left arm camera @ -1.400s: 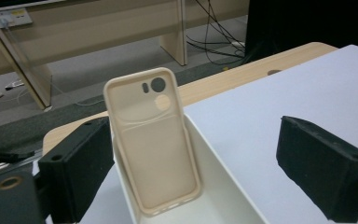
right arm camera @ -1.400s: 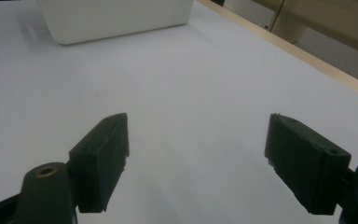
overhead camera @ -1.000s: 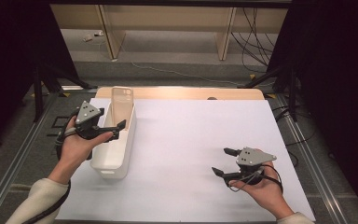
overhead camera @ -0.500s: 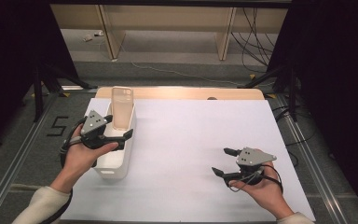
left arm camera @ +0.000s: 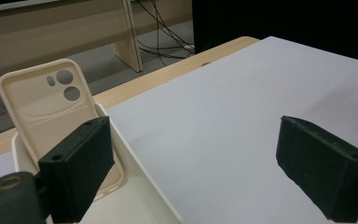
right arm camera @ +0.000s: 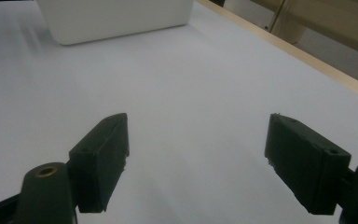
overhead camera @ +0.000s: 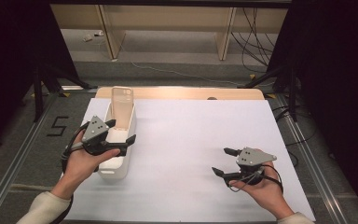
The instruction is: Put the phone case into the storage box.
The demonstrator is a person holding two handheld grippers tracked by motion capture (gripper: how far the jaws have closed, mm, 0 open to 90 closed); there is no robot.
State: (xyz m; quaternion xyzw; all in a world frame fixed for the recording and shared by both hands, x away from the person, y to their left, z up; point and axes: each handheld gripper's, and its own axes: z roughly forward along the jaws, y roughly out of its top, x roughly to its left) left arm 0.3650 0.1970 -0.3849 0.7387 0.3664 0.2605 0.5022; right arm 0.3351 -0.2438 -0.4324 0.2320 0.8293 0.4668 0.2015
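Left gripper (overhead camera: pixel 120 131) fingers apart; right gripper (overhead camera: pixel 224 161) fingers apart.

phone case (left arm camera: pixel 51 109): beige, soft-looking matt plastic
bin (overhead camera: pixel 119 154): white plastic, smooth, slight sheen
table sheet (overhead camera: pixel 205 140): white, matt, smooth
table edge (overhead camera: pixel 177 93): light wood
left gripper (overhead camera: pixel 122 131): black matt plastic jaws, grey metal-looking plate
right gripper (overhead camera: pixel 225 161): same finish

Lab recording bay: white-covered table (overhead camera: pixel 191 135), black curtains (overhead camera: pixel 331 70), loose floor cables (overhead camera: pixel 251 32), aluminium rails (overhead camera: pixel 9 158).

High cam overhead facing fwd, tool cams low, both showing bin (overhead camera: pixel 121 161)
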